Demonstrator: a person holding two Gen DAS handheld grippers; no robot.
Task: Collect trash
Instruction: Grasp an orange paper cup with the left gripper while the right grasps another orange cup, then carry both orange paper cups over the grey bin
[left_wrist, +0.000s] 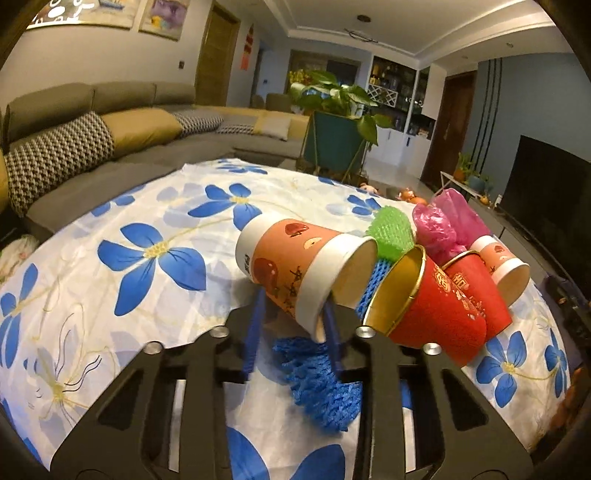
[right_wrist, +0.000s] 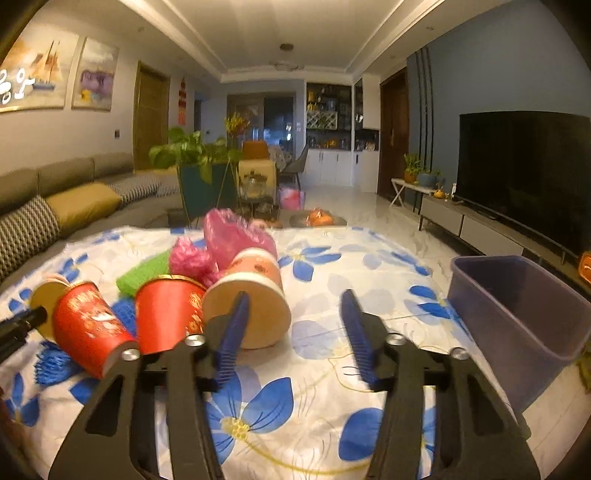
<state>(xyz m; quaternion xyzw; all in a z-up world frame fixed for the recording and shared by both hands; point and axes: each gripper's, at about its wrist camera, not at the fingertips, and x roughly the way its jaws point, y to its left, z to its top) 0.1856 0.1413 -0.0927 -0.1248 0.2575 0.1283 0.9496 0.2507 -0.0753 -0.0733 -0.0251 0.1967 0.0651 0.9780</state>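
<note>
The left gripper has its blue fingers pinched on the rim wall of an orange paper cup lying on its side on the flowered bench; the inner pad is hidden inside the cup. The cup has white bands, apple pictures and dark characters too small to read. Beside it lie two red cups with gold lettering, unreadable, blue foam netting, green netting and a pink bag. The right gripper is half open and empty, one finger just before another orange cup. A purple bin, cut off at the edge, stands to the right.
</note>
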